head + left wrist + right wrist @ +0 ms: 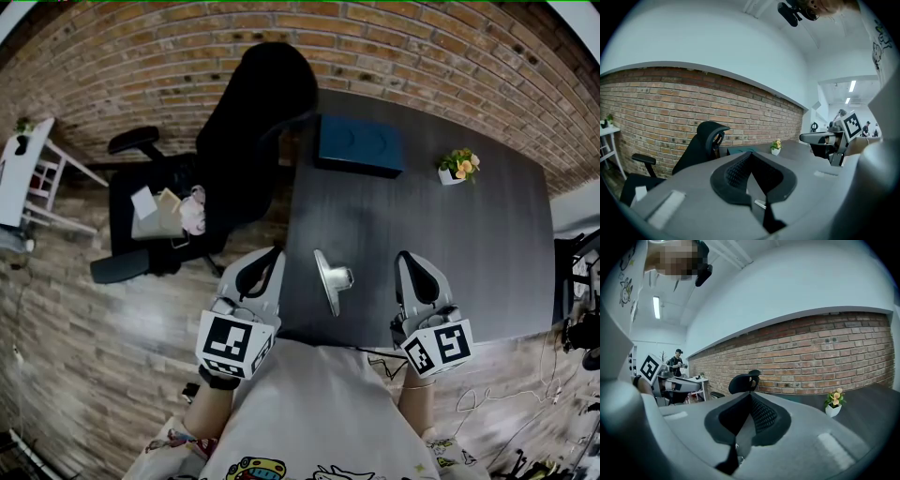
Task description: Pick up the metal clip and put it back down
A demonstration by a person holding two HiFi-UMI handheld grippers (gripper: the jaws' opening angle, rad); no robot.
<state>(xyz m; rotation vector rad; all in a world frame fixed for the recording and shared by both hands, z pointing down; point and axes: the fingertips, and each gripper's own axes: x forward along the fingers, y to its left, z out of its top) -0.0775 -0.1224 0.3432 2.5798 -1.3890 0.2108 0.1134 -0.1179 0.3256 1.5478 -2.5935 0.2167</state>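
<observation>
Steel-bright against the dark counter point(450, 244), the metal clip point(333, 279) lies flat in the lower middle of the head view. It sits close to the near edge, with a broad blade and a small raised loop at its right side. It is between my two grippers and touches neither.

The left gripper point(269, 258) sits to the lower left of the clip, over the counter's left edge, and the right gripper point(411, 261) to the lower right. Each one's own view shows its ribbed jaws pressed together with nothing between them.

A clip resting on the counter with both grippers empty fits two stages: the clip waiting to be lifted, or the clip already set back down. I can't settle which from this.

Either way, my judgement is that doing this well means holding both grippers steady and clear of the clip, since it lies near the edge and a nudge could slide it off. The blade looks thin and smooth, so I expect it to slip easily. The raised loop looks like the only part that would give the jaws any purchase.

A teal box point(359, 143) and a small potted flower point(458, 166) stand well apart at the far side, with a black office chair point(248, 122) in the upper left.
</observation>
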